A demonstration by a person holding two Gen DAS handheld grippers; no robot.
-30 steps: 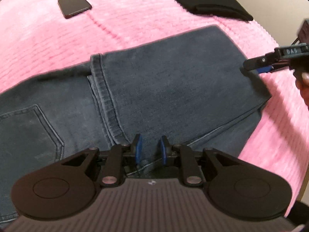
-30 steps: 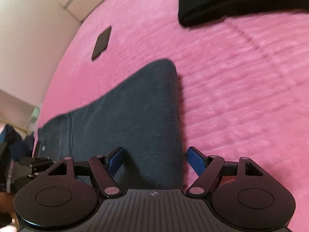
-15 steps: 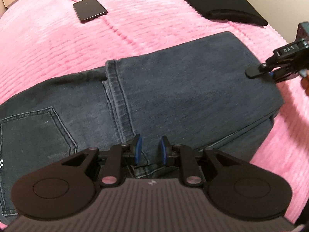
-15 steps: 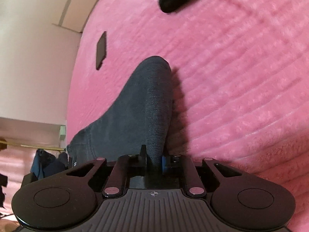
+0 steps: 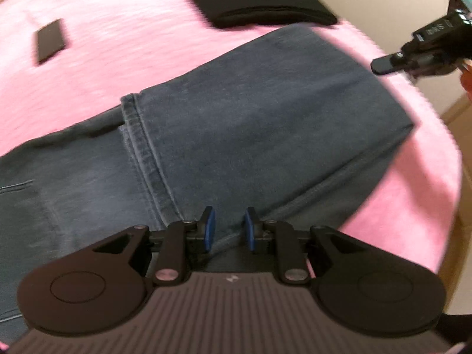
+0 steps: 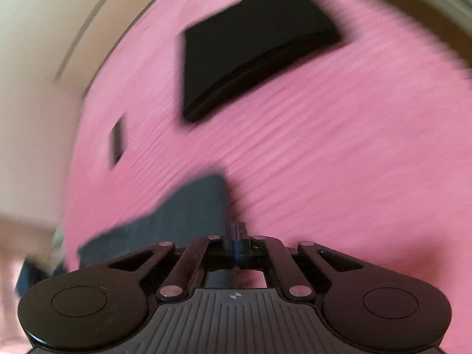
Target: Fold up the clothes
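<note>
Motion blurs the jeans, cut off lower left.

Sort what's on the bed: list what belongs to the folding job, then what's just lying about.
Job:
- jeans, part folded
- left hand-held gripper, holding the jeans' near edge
- right hand-held gripper, shut, empty

Lying about:
- phone
- black folded garment, apparently already done
- pink blanket underneath

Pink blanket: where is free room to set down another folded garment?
Free: the strip between the phone and the folded black garment, and the wide pink blanket right of the jeans in the right wrist view. Crowded: where the jeans nearly reach the black garment.
</note>
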